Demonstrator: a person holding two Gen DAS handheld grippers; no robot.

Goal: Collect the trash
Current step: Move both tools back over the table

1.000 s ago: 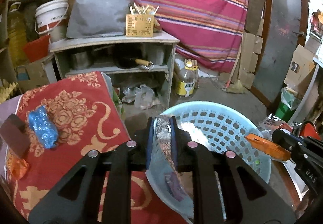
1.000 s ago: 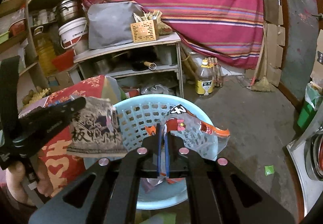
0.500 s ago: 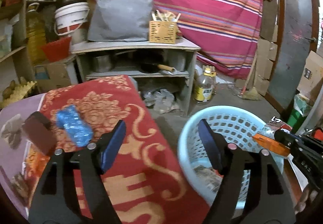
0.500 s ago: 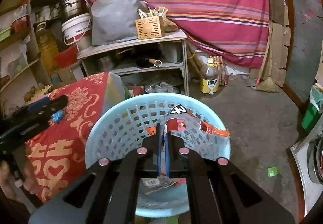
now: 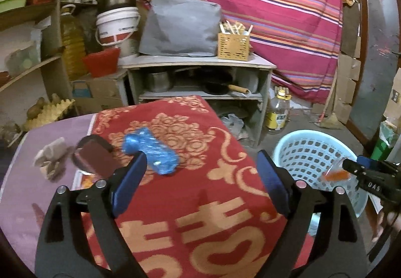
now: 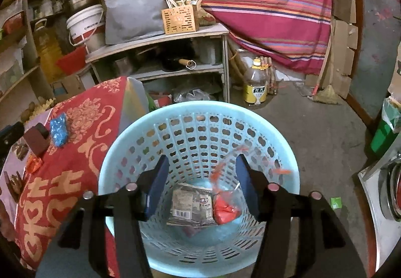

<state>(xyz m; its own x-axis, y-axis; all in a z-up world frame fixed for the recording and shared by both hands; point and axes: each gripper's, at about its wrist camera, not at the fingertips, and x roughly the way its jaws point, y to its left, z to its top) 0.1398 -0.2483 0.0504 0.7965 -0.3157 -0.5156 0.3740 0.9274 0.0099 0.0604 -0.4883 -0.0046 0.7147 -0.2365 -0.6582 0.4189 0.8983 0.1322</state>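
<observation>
Right claw [image 6: 200, 185] was held spread wide above the blue basket [image 6: 288, 167], red-and-clear wrapper [image 6: 225, 205] lying inside. Left claw [image 5: 200, 175], gaping and empty, was aimed at the blue wrapper [image 5: 150, 152] on the bench [image 5: 200, 215], likely next.

1. The light blue basket [image 6: 198, 127] with holes stands on the floor beside the table.
2. A grey packet [image 6: 191, 204] lies flat inside.
3. A clear wrapper with red [image 6: 225, 205] is inside too.
4. A crumpled blue wrapper [image 5: 150, 150] lies on the red cloth [image 5: 200, 202].
</observation>
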